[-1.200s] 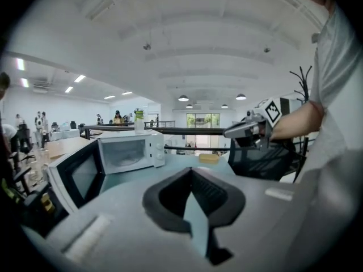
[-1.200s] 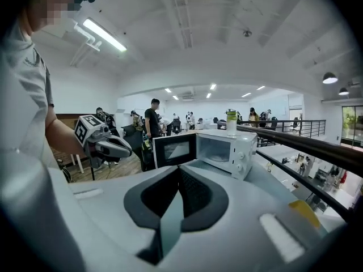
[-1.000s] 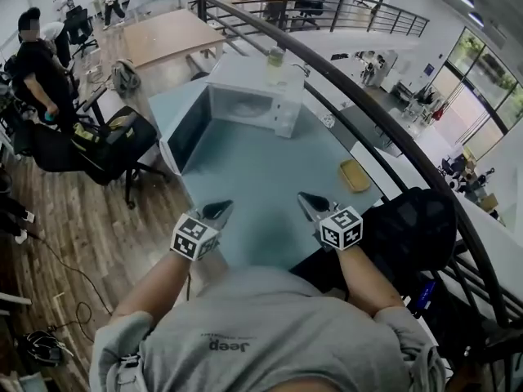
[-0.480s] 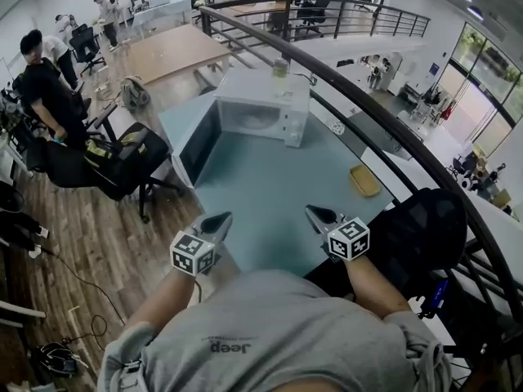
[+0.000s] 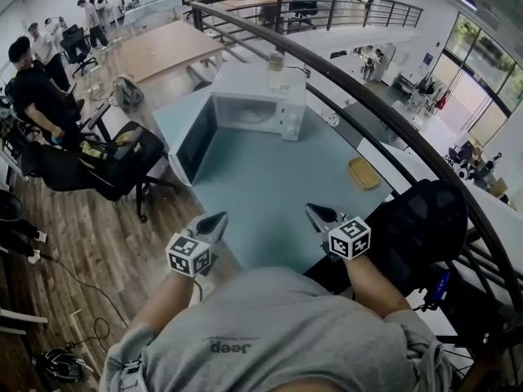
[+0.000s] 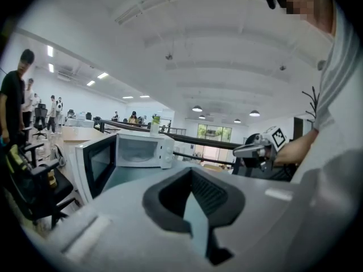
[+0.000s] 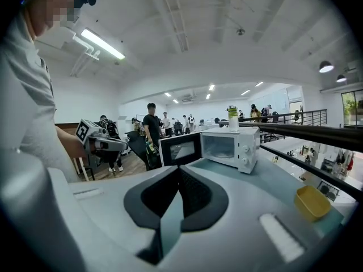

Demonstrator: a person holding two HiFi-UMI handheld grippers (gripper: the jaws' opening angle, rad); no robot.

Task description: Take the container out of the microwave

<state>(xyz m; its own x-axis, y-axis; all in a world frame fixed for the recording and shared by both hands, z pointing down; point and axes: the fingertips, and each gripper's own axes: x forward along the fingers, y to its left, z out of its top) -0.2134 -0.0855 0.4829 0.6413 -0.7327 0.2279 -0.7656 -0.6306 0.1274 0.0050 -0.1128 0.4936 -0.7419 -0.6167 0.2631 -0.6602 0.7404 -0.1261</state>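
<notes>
A white microwave (image 5: 253, 96) stands at the far end of the blue-grey table (image 5: 270, 194), its door (image 5: 194, 141) swung wide open to the left. Inside the cavity a pale container (image 5: 249, 114) shows only faintly. The microwave (image 6: 142, 151) also appears ahead in the left gripper view, and the microwave (image 7: 227, 146) likewise in the right gripper view. My left gripper (image 5: 214, 221) and right gripper (image 5: 319, 215) hover side by side over the table's near edge, well short of the microwave. Both are shut and hold nothing.
A bottle (image 5: 276, 68) stands on top of the microwave. A yellow dish (image 5: 363, 172) lies on the table's right side. A dark curved railing (image 5: 392, 121) runs past the table on the right. An office chair with a black bag (image 5: 114, 149) stands left of the table, with people behind it.
The head view has shifted a little. Both grippers stay shut near the table's front edge, the left one slightly lower in the view.
</notes>
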